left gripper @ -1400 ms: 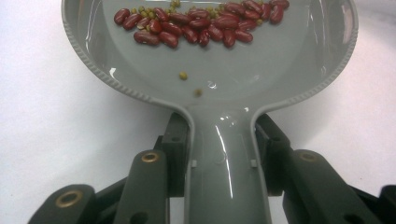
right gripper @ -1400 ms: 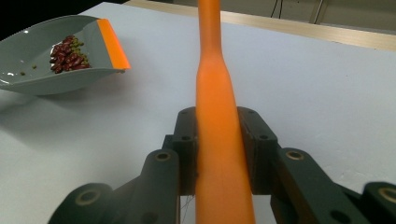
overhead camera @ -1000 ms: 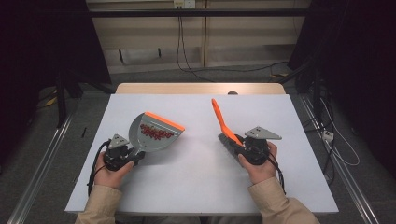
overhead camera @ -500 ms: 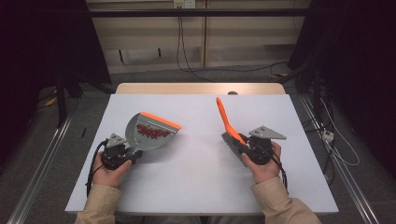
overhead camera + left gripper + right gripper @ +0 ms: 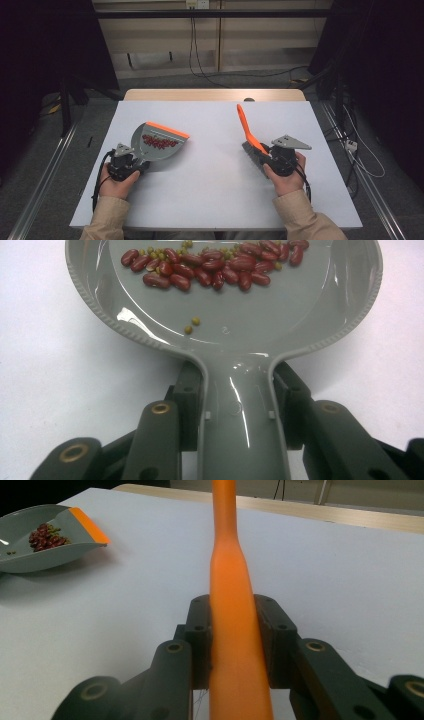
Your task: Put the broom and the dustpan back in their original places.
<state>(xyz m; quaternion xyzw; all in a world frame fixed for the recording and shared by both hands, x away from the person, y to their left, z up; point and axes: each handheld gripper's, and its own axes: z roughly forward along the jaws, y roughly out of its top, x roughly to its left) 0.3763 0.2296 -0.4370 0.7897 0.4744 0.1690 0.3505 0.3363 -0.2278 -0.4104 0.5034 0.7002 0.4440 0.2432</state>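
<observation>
- Two tools are in hand on the white tabletop (image 5: 210, 190): a grey dustpan (image 5: 157, 142) with an orange lip at the left and an orange brush (image 5: 248, 134) at the right.
- From the high view, the dustpan's long axis runs from its handle at about 7 o'clock to its orange lip at about 1 o'clock; the left gripper (image 5: 131, 161) has its fingers closed on the handle.
- Seen from above, the brush handle points up and away toward about 11 o'clock, with the bristle head low beside the right gripper (image 5: 267, 156), whose fingers clamp the brush.
- The left gripper view shows what the high view blurs: dark red beans (image 5: 215, 265) lying in a band across the dustpan's far part, small green ones among them, and two green ones apart nearer the handle.
- That view cuts off the orange lip at its top edge.
- The right gripper view shows the fingers (image 5: 197, 630) pressed on both sides of the orange handle, with the dustpan at about 10 o'clock, well apart.
- The bristles are hard to make out from above, and the handle's tip is cut off in the right gripper view.
</observation>
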